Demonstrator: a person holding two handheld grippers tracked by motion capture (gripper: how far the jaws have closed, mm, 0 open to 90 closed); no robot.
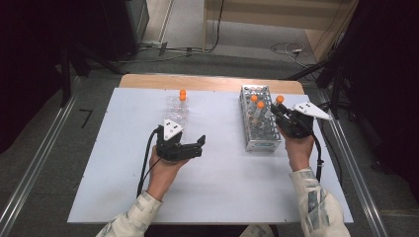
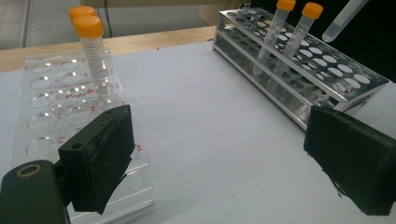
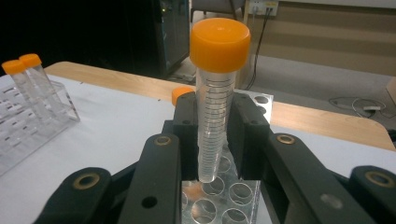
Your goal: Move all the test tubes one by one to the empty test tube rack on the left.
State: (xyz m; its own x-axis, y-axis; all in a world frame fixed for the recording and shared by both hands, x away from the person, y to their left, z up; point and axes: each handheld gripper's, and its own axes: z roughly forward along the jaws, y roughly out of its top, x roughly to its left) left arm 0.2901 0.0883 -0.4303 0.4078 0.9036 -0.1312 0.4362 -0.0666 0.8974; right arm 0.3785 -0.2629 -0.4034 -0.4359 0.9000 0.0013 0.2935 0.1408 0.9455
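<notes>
My right gripper (image 1: 281,113) is shut on a clear tube with an orange cap (image 1: 279,100), held upright just above the right edge of the metal rack (image 1: 262,142). In the right gripper view the black jaws (image 3: 215,126) pinch the tube (image 3: 214,116), and its tip hangs over the rack's holes (image 3: 231,198). Two more capped tubes (image 1: 257,102) stand in the metal rack. My left gripper (image 1: 199,146) rests on the white board, open and holding nothing, its pads (image 2: 100,156) wide apart. A clear plastic rack (image 1: 176,112) holds two capped tubes (image 2: 91,44).
The white board (image 1: 222,187) covers a wooden table (image 1: 207,81). The metal rack (image 2: 303,70) lies right of centre and the clear rack (image 2: 56,98) left of centre. Cables trail on the floor behind the table. A metal rail (image 1: 356,177) runs along the right side.
</notes>
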